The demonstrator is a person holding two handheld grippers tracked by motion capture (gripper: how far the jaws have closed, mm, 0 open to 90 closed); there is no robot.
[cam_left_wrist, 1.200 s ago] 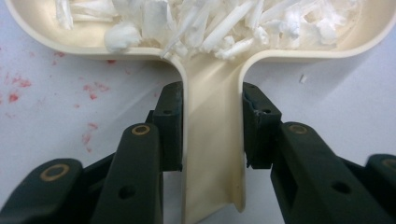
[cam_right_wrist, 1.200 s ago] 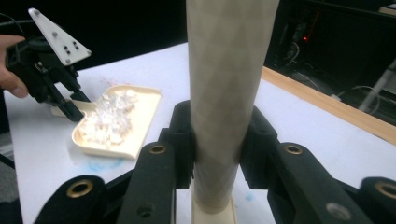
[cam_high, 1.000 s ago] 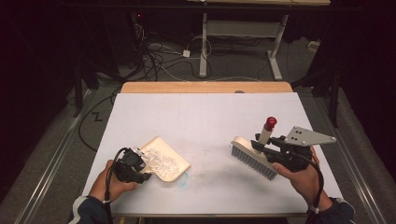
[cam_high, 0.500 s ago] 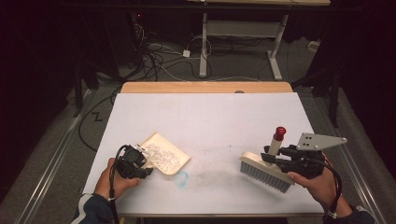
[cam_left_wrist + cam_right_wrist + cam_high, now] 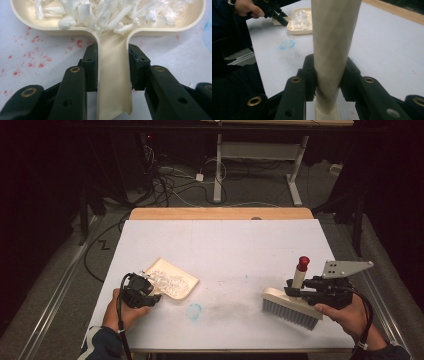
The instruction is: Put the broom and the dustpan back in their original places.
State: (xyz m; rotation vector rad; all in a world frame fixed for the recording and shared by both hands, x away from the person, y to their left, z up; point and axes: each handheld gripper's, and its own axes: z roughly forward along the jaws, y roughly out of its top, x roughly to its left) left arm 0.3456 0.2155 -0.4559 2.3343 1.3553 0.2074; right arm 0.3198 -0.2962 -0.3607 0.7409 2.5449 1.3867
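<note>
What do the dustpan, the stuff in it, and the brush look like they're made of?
Dustpan: likely moulded plastic, cream, smooth with a soft sheen and rounded rim.
Shreds in it: probably torn paper or thin plastic; white, crinkled strips, hard to tell which.
Brush: cream body, apparently plastic, matt handle, red tip, pale grey bristles, likely synthetic.

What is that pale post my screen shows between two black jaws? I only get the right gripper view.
Observer: It's the handle of a brush, red-capped on top, with the bristles resting on the white table.
Operator: And the tray farther off?
Observer: A cream dustpan holding white shreds; the left gripper clamps its handle.
Operator: Anything else on the table?
Observer: Red speckles beside the dustpan's handle.
</note>
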